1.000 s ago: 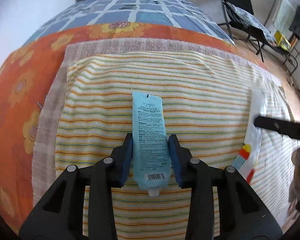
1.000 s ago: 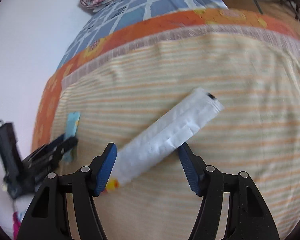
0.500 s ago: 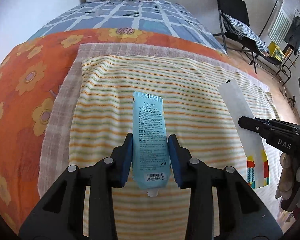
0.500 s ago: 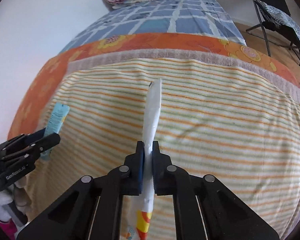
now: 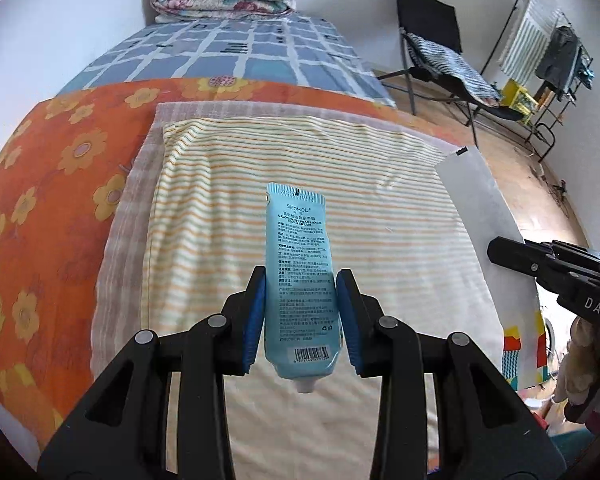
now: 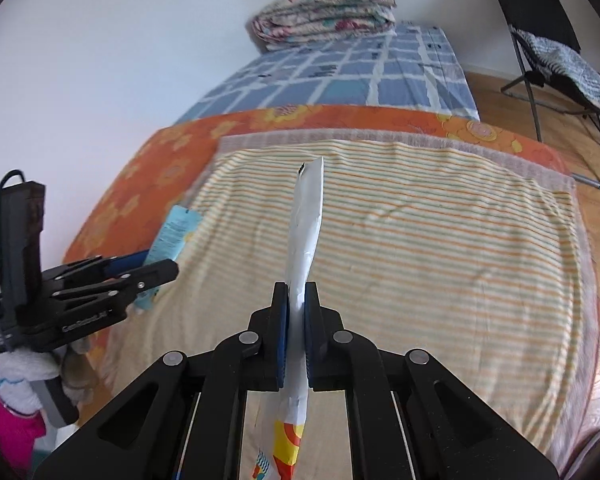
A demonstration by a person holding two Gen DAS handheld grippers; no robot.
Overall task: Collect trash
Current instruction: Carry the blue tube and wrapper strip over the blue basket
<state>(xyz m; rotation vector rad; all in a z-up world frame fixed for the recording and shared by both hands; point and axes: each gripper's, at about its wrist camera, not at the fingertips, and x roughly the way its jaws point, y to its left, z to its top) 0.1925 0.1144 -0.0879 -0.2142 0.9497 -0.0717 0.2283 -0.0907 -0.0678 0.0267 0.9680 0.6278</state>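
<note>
Both tongs have risen clear of the striped towel on the bed: left tongs clamp the light, squashable blue plastic hand-cream tube mid-body, right tongs pinch the limp, crushable white foil wrapper near its printed end.

"SEOMOU" and "GRAPEFRUIT FRAGRANCE HAND CREAM" on the blue tube; "DAS" on the right hand-held gripper
</note>
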